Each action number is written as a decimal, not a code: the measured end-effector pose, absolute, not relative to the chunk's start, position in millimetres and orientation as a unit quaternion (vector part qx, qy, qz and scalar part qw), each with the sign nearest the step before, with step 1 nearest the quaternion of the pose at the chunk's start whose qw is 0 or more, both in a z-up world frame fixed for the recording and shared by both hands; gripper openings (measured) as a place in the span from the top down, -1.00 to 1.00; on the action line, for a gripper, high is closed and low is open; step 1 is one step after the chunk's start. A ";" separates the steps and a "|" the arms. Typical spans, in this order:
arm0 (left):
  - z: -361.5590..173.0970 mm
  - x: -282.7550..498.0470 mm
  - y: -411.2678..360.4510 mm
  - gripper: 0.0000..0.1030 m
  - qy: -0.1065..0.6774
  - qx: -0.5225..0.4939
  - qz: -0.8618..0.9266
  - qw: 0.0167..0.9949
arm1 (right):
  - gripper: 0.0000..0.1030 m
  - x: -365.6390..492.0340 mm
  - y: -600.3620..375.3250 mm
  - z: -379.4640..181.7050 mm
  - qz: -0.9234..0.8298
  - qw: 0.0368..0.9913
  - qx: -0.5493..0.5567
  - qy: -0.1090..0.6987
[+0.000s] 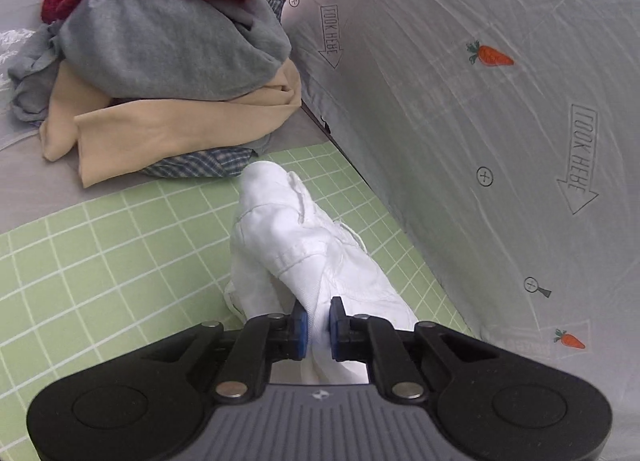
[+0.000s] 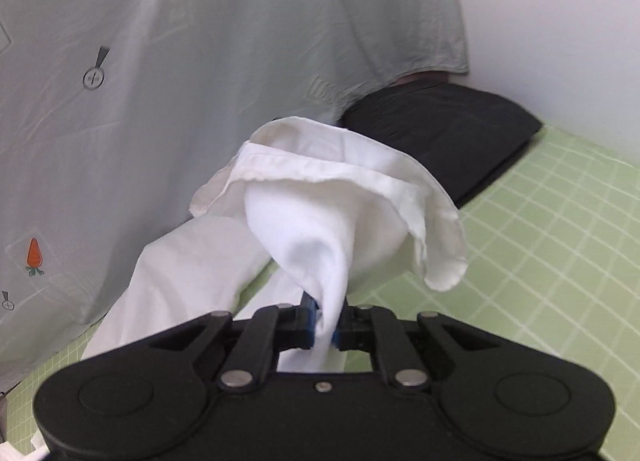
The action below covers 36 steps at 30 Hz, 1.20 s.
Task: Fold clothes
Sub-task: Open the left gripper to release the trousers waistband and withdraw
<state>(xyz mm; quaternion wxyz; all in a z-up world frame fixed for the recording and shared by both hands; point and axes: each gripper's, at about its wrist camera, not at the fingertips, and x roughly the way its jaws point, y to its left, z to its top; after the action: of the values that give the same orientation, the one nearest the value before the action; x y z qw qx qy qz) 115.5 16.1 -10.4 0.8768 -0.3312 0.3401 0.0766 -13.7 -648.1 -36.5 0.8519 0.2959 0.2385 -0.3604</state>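
Pale grey sheet [image 1: 460, 109] printed with carrots and arrows hangs as backdrop. Green grid mat [image 1: 120, 245] covers grey table surface [image 1: 24, 181]. Plain white wall [image 2: 552, 21] behind at right.

Grey work surface w/ pale green grid-lined mat [image 1: 120, 245] on top.
Heap of crumpled clothes (red check, grey, tan, blue plaid) [image 1: 168, 57] sat on grey surface [image 1: 32, 185] by mat edge; folded black garment [image 2: 452, 129] lay on mat's far end.
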 end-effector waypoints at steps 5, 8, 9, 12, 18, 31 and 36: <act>16.5 58.2 28.0 0.78 0.325 -0.334 0.070 0.882 | 0.84 -91.7 -630.4 18.3 -0.386 0.858 0.279 0.193; 13.6 30.9 34.5 0.74 0.334 -0.349 0.085 0.872 | 0.84 -116.5 -620.0 39.3 -0.393 0.862 0.261 0.182; 2.9 27.7 34.8 0.70 0.353 -0.338 0.096 0.867 | 0.84 -117.5 -625.6 35.7 -0.396 0.859 0.263 0.191; -36.9 21.7 35.7 0.60 0.427 -0.298 0.126 0.844 | 0.74 -106.1 -632.8 1.3 -0.387 0.843 0.261 0.269; -72.5 -36.4 63.0 0.35 0.441 -0.340 0.161 0.815 | 0.07 -113.0 -609.2 -56.6 -0.391 0.810 0.289 0.329; -111.8 -27.9 97.9 -0.05 0.456 -0.349 0.136 0.807 | -0.24 -107.6 -549.2 -82.9 -0.365 0.803 0.308 0.357; -122.8 -5.1 92.0 -0.10 0.478 -0.331 0.109 0.806 | -0.33 -96.2 -518.1 -84.3 -0.356 0.806 0.303 0.363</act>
<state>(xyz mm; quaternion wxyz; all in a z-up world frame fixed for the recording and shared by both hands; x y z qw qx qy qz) -5.1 92.0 -122.8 0.8064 -0.3309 0.4780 0.1087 -96.2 -518.1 -84.3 0.8063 0.3026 0.3625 -0.3561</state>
